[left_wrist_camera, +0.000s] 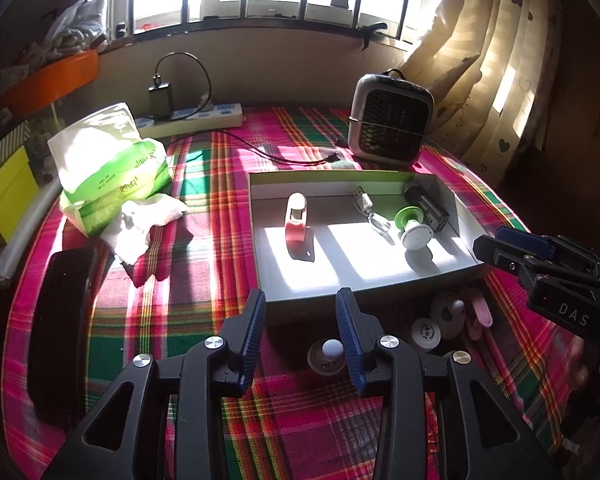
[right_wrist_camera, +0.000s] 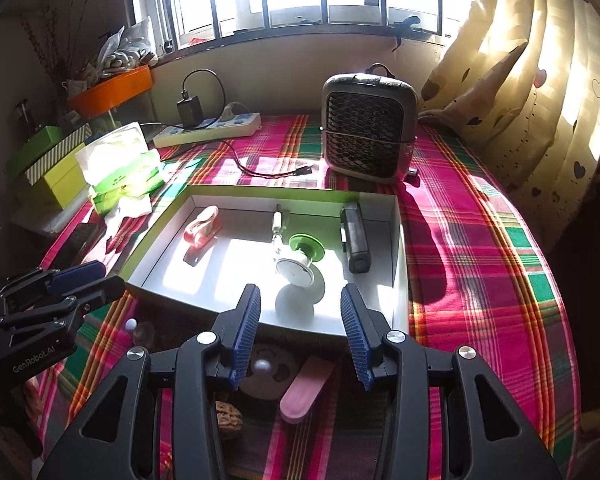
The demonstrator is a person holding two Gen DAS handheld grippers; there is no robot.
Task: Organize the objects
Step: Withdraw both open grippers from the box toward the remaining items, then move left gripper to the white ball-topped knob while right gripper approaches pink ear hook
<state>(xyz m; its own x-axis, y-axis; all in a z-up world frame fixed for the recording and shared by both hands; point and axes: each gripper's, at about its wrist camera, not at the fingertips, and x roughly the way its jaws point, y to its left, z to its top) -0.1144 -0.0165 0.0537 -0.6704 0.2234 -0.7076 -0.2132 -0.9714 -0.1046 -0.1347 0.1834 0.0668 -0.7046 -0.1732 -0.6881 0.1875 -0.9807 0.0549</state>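
Observation:
A shallow white tray point(left_wrist_camera: 324, 176) point(right_wrist_camera: 276, 190) with a green rim lies on the plaid cloth. In it are a pink and white item point(left_wrist_camera: 296, 220) point(right_wrist_camera: 202, 226), a short white cable point(left_wrist_camera: 370, 210), a green and white spool point(left_wrist_camera: 414, 228) point(right_wrist_camera: 300, 260) and a black cylinder point(left_wrist_camera: 426, 206) point(right_wrist_camera: 355, 240). Loose in the shade before the tray lie a round piece with a white knob point(left_wrist_camera: 328, 354) point(right_wrist_camera: 266, 368), a pink oblong point(left_wrist_camera: 480, 312) point(right_wrist_camera: 306, 388) and a walnut point(right_wrist_camera: 228, 418). My left gripper point(left_wrist_camera: 300, 300) hangs open at the tray's near wall, empty. My right gripper point(right_wrist_camera: 300, 292) is open above the oblong, holding nothing.
A grey fan heater point(left_wrist_camera: 388, 124) point(right_wrist_camera: 366, 132) stands behind the tray, its cord trailing over the cloth. A power strip point(left_wrist_camera: 192, 118) and a green tissue pack point(left_wrist_camera: 108, 168) sit at the back left, a black oblong object point(left_wrist_camera: 60, 320) at the left edge, and curtains point(right_wrist_camera: 540, 80) on the right.

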